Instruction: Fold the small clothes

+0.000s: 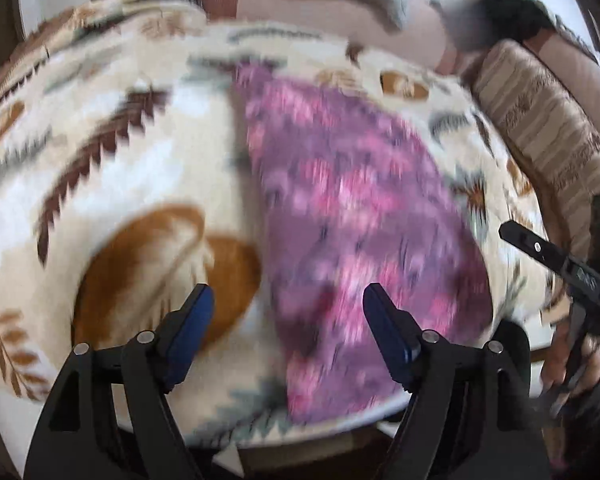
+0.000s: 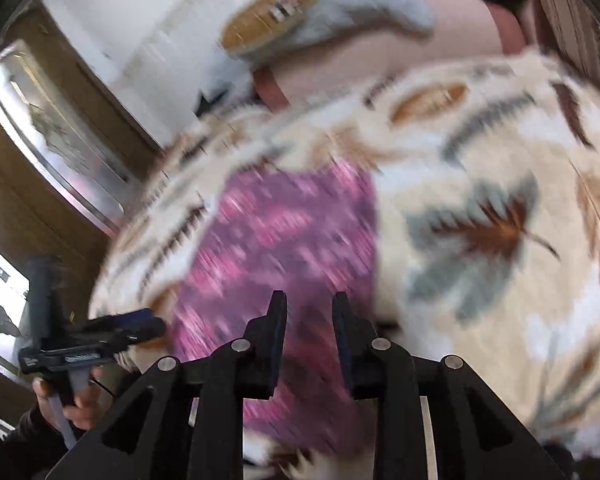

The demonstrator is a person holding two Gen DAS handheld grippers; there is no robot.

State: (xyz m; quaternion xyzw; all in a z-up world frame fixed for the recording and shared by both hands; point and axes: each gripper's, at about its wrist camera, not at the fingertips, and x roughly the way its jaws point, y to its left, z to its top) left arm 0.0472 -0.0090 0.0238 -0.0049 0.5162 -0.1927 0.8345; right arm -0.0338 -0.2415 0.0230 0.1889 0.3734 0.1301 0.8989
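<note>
We have the purple and pink garment (image 1: 340,208) lying flat on the leaf-patterned blanket (image 1: 112,160), which covers a raised surface we cannot identify beneath it; both views are smeared by motion blur, so fine detail of hems or sleeves is lost to us. It reads as one long, fairly smooth panel, running away from us, which suits a fold across its length. Our left gripper (image 1: 288,320) hangs above the near end of the cloth with its jaws spread wide and nothing between them, one blue pad over the blanket and the other over the garment's edge, a stance we judge to be readiness to pinch that near left side. Our right gripper (image 2: 308,320) sits over the garment's near end too, jaws parted more narrowly and holding nothing that we can see. In the right wrist view the left gripper shows at the lower left, just beside the cloth's edge. Beyond the blanket lie a striped cushion (image 1: 540,128) and a grey cloth (image 2: 364,4). We judge the fold not yet begun.
</note>
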